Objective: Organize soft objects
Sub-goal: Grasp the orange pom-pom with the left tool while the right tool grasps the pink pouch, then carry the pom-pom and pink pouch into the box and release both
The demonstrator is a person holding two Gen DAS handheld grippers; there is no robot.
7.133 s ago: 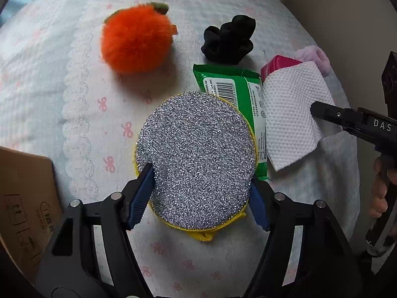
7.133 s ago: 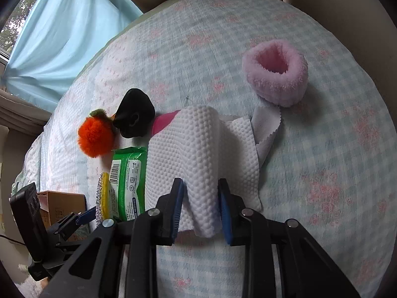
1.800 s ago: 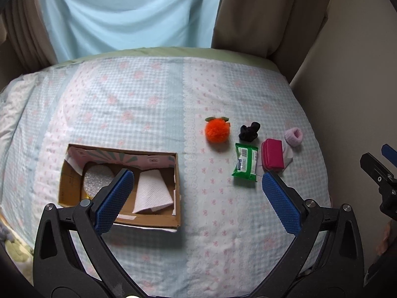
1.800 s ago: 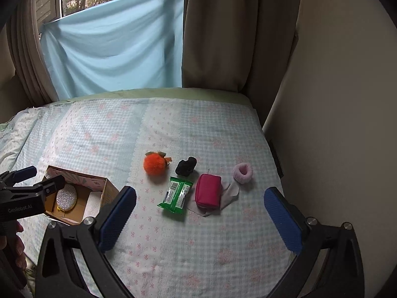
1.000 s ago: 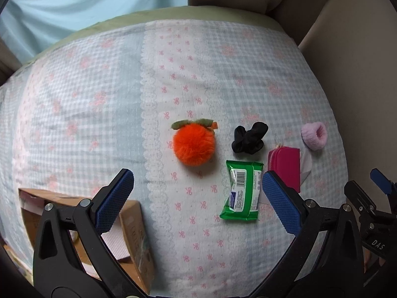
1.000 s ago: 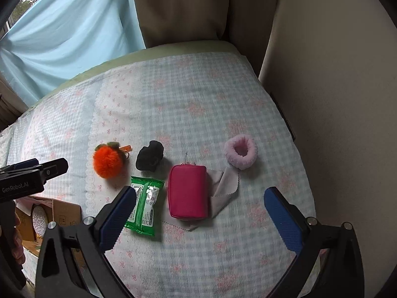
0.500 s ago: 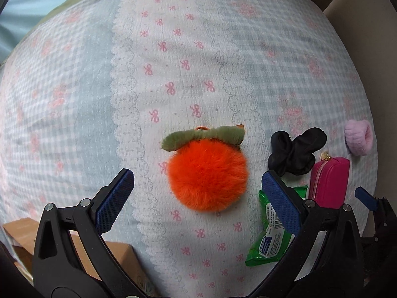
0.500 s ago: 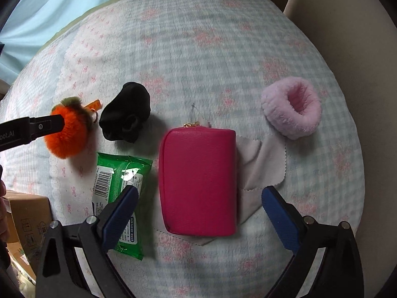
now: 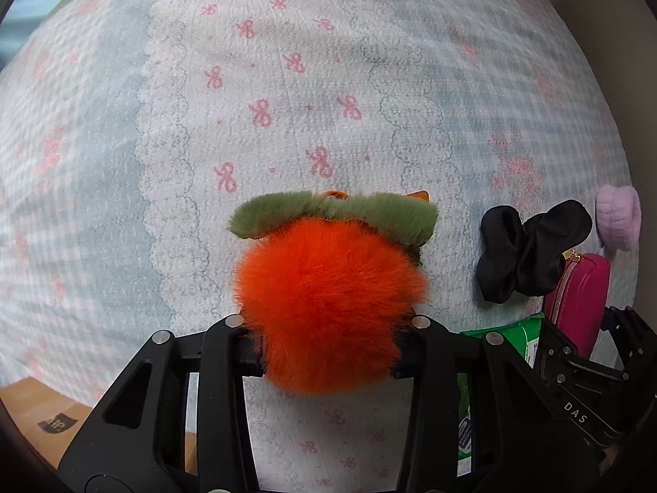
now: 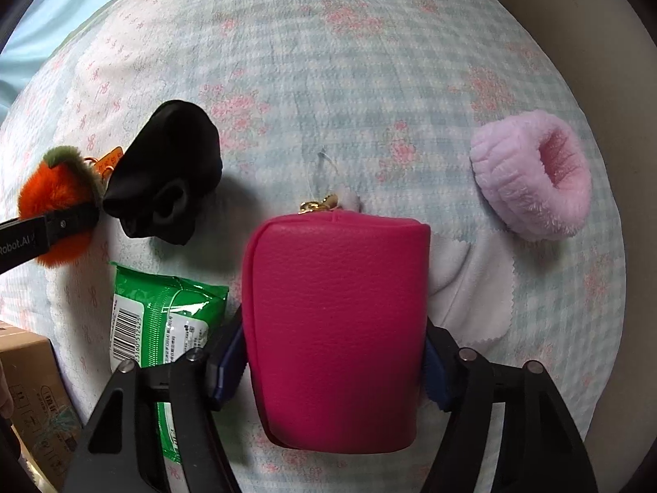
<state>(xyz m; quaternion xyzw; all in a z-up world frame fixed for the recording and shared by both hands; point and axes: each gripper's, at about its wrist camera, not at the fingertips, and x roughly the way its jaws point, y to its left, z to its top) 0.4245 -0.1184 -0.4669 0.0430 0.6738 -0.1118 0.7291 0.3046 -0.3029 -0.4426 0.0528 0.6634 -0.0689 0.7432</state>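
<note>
Checked pastel bedspread (image 10: 369,61) carries everything. Cardboard box (image 10: 24,374) sits at its left edge, only a corner in view. Magenta pouch (image 10: 336,328) lies mid-bed over a grey cloth (image 10: 480,287). The right gripper (image 10: 333,363) has just been closing, and its blue pads are now against both pouch sides. Green wipes pack (image 10: 164,320) is just left of the pouch. Orange pompom (image 9: 328,308) with a green leaf top lies further left. The left gripper (image 9: 328,353) has also just been closing, narrow now, fingers sunk into the fur on either side. Pink scrunchie (image 10: 534,176) is right of the pouch, touching the cloth. Black scrunchie (image 10: 168,189) lies between pompom and pouch.
</note>
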